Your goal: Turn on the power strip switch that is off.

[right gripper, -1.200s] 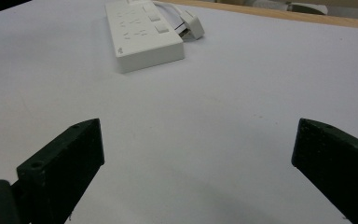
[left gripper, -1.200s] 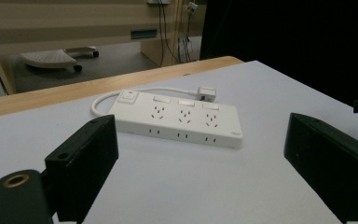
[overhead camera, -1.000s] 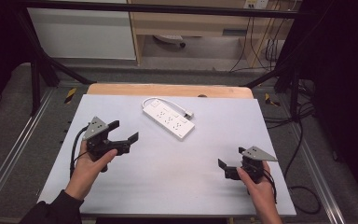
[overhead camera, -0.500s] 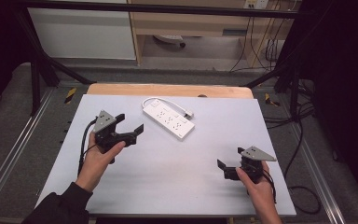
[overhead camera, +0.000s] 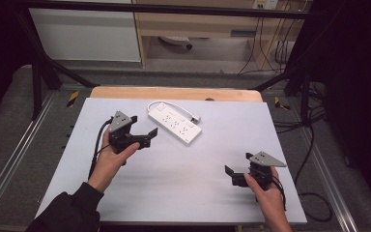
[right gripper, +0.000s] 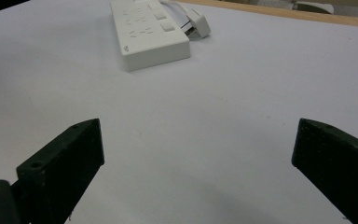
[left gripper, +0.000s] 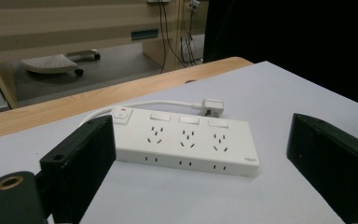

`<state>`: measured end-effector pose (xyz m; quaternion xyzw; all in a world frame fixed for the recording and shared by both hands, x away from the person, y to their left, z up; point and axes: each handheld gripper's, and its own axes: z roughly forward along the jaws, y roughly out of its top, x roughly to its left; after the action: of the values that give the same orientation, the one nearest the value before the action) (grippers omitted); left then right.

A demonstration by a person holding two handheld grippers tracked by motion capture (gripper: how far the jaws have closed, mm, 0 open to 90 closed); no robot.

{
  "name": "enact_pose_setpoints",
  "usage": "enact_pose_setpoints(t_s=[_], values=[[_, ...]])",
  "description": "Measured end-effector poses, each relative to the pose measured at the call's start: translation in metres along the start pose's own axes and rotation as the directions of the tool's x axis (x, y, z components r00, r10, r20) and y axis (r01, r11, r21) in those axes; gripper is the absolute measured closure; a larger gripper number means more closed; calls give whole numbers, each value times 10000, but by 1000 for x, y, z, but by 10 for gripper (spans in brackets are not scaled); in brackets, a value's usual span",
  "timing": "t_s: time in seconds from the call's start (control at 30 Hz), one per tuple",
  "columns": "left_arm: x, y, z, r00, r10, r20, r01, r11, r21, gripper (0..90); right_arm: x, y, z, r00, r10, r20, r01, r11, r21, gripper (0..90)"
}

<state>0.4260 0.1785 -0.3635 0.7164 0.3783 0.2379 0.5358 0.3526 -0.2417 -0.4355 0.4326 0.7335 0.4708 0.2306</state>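
Power strip lies flat on the desk; probably light, hard, slippery; grab its long sides; left gripper and right gripper fingers spread wide, holding nothing.

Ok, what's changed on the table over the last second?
The left hand-held gripper has moved forward and to the right across the table, closing on the white power strip, its jaws open and holding nothing. The right hand-held gripper stayed near the front right, open. The power strip and its cable haven't moved.
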Motion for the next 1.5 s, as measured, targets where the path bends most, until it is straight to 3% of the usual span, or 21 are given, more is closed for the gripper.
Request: enact_pose_setpoints(t_s=[0.03,0.47,1.0,1.5], values=[[0,0,3,9998,147,-112,-146,9998,96,79,0,0,0,10000,-14,3,14,10000,-6,27],[-2,3,24,10000,56,-82,-55,9999,149,93,1,0,1,10000,-31,-65,31,10000,87,28],[13,5,44,9992,-135,-379,139,9999,98,107,4,0,1,9999,-93,-135,94,9999,82,28],[22,17,78,9988,71,-492,-70,10000,26,124,5,1,0,9998,-141,-110,141,9999,36,28]])
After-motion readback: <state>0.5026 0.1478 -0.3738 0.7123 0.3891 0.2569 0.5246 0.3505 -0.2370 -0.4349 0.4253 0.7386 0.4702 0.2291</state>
